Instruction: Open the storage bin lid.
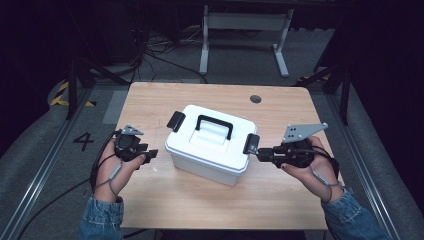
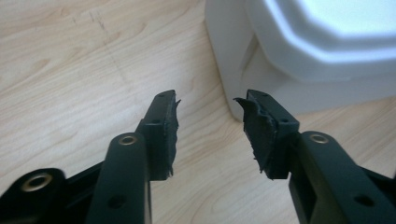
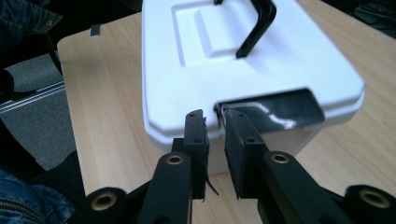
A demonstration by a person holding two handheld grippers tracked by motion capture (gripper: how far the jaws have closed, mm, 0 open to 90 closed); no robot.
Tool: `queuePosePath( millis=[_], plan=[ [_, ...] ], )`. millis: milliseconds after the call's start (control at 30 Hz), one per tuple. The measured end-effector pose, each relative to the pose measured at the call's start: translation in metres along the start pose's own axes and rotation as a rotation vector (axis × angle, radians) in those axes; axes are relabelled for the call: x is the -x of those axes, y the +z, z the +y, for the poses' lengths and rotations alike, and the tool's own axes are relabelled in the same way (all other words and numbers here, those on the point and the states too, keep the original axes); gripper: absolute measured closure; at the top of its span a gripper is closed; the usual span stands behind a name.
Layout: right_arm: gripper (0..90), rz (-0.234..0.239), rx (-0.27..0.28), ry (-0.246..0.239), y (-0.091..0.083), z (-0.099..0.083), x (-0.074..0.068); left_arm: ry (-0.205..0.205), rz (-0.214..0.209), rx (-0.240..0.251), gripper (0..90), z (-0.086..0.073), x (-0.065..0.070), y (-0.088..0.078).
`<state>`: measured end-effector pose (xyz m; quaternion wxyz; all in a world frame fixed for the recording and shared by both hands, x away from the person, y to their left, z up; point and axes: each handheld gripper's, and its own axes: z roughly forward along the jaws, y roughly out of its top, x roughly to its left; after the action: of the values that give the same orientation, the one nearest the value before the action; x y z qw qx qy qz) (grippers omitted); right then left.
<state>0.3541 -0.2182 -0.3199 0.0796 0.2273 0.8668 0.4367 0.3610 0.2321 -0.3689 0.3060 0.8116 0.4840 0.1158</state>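
While the right gripper [image 3: 215,116] is nosing its nearly closed jaws at the box's [image 1: 210,150] near latch [image 3: 271,108], looks like unlatching is starting; left gripper [image 2: 208,100] is waiting agape, box just ahead-right. Next: catch that latch edge, flip it.

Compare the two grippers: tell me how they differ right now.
The left gripper has its jaws spread wide; the right gripper has its jaws nearly closed, with a narrow gap. The left one sits apart from the white box, near its lower corner; the right one has its tips at the black latch on the box's end. Both are black, hand-held and gripping nothing.
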Motion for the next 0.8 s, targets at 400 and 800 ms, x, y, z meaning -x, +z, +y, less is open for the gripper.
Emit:
queuePosePath(
  millis=[400,800],
  plan=[
    [72.7,0.002,-0.012,-0.017,0.017,0.049,0.013,-0.005,0.005,-0.057,44.9,-0.013,-0.001,-0.004],
    [59.2,-0.022,-0.075,0.007,0.053,0.089,0.035,-0.012,0.005,-0.073,42.6,-0.016,-0.006,-0.002]
  ],
)
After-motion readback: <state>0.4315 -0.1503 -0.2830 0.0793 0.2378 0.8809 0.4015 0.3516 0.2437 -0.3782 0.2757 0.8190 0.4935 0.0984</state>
